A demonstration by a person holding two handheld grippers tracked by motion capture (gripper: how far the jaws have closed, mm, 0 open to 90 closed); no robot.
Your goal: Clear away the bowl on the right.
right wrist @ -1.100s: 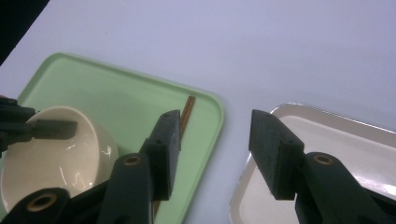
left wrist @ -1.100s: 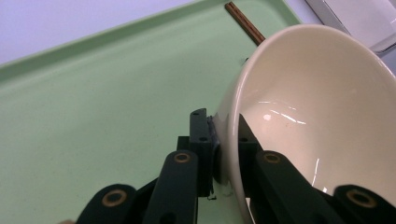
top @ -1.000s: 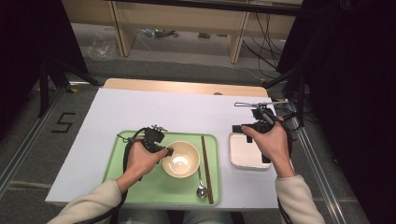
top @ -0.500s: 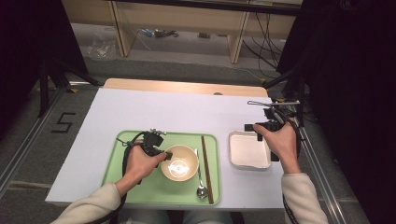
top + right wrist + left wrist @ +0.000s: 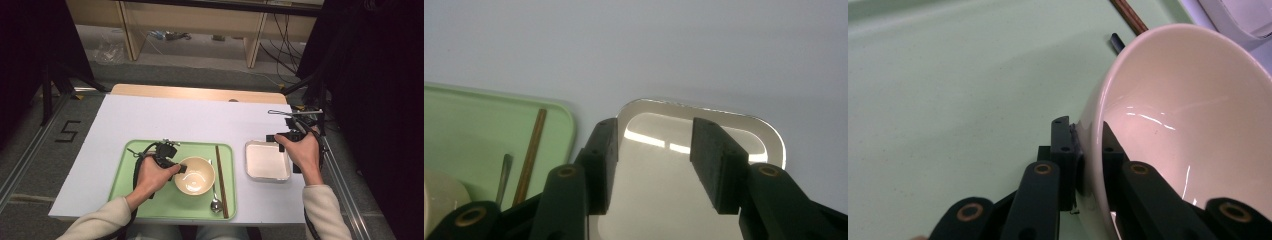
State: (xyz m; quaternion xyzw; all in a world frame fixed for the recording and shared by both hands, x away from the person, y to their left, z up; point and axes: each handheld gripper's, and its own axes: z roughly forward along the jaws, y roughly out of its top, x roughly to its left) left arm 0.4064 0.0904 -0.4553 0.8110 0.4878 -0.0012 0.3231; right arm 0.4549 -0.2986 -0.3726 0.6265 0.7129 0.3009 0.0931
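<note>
A cream bowl [image 5: 195,176] stands on the green tray [image 5: 135,172]. My left gripper [image 5: 180,167] is shut on the bowl's left rim. In the left gripper view one pad [image 5: 1064,145] sits outside the bowl [image 5: 1188,125] wall and the other inside, over the tray [image 5: 948,90]. A white square dish [image 5: 267,161] lies on the table to the right of the tray. My right gripper [image 5: 276,142] hovers at the dish's far right corner. In the right gripper view the right gripper [image 5: 654,165] stands open, with the dish [image 5: 664,145] below and nothing between the jaws.
Brown chopsticks [image 5: 220,175] and a metal spoon [image 5: 215,200] lie on the tray to the right of the bowl; the chopsticks [image 5: 531,150] and spoon [image 5: 504,175] also show in the right gripper view. A white sheet [image 5: 190,120] covers the table. A dark frame [image 5: 320,90] rises at the right.
My right hand has shifted a little to the right and lower, off the dish's middle toward its far right corner. The left hand and bowl have stayed put.
</note>
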